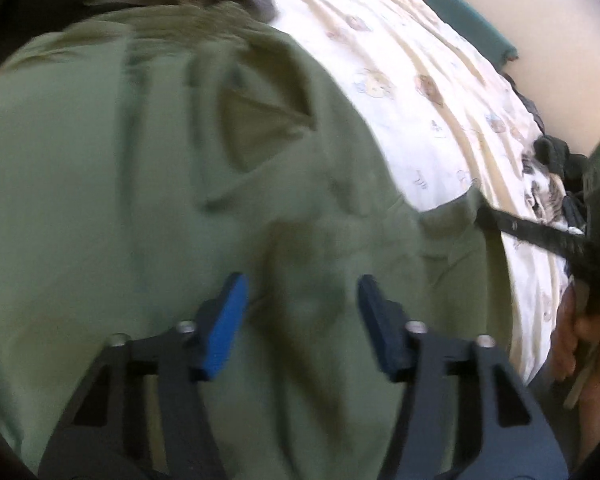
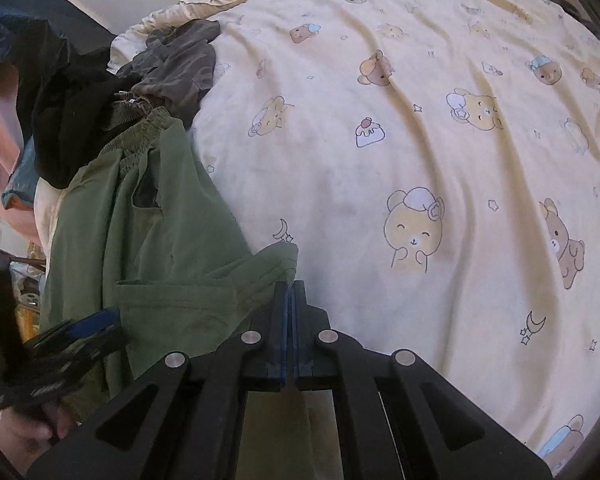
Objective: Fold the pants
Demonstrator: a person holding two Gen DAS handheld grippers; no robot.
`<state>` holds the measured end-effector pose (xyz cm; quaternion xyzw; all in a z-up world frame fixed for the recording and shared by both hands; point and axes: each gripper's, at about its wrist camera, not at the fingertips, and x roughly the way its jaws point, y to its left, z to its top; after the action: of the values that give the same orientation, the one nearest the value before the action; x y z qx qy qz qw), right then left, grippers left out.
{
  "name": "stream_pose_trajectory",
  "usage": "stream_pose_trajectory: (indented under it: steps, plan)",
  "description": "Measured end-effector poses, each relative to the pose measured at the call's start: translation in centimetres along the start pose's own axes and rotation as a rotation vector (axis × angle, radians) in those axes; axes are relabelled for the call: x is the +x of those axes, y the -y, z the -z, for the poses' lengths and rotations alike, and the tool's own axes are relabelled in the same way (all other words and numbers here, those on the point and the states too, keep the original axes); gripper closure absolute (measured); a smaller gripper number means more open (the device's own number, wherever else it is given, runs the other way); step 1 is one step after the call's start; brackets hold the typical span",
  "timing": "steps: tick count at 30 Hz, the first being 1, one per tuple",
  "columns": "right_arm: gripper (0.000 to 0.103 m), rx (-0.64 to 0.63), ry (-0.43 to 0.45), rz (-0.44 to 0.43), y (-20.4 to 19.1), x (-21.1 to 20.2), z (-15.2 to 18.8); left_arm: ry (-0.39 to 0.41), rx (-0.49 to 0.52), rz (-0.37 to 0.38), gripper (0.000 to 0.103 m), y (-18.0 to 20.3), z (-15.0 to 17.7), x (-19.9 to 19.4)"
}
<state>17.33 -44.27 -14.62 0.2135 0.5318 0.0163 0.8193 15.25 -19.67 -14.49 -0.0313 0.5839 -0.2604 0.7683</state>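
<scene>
Presently catalogued:
- Green pants (image 2: 148,248): lie along the bedsheet's left side, elastic waistband far, one hem corner pulled toward the right gripper.
- Right gripper (image 2: 289,296): pads closed tight on that hem corner.
- Left gripper (image 1: 300,300): jaws parted over the cloth, pressing nothing; view blurred.
- Bedsheet (image 2: 420,152): cream, bear print, wrinkled.
- Dark clothes (image 2: 172,64): heaped just beyond the waistband.
- Risk: a thin corner pinch may slip under pull; a one-sided lift would likely skew the fold or drag the waistband into the heap.
</scene>
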Motion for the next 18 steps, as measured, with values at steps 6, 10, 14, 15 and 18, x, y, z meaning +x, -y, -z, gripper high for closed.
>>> stream_pose_trajectory:
  steps: [6, 10, 14, 15, 18]
  plan:
    - [0.103, 0.013, 0.005, -0.022, 0.3, -0.4, 0.0, -0.039, 0.044, -0.061, 0.101, 1.1, -1.6, 2.3]
    - [0.103, -0.020, 0.034, -0.048, -0.6, -1.2, 0.0, 0.057, 0.062, 0.031, 0.101, 1.3, -1.2, -1.3]
    - [0.103, -0.094, 0.106, -0.108, -2.6, -4.0, -0.2, 0.170, 0.047, 0.075, 0.101, 1.1, -1.2, -7.7]
    - [0.103, -0.104, 0.131, -0.125, -3.0, -4.9, -0.5, 0.207, 0.033, 0.083, 0.101, 0.7, -1.4, -9.6]
    - [0.103, -0.135, 0.189, -0.188, -4.8, -7.3, -2.4, 0.284, 0.019, 0.102, 0.101, -0.4, -2.7, -13.8]
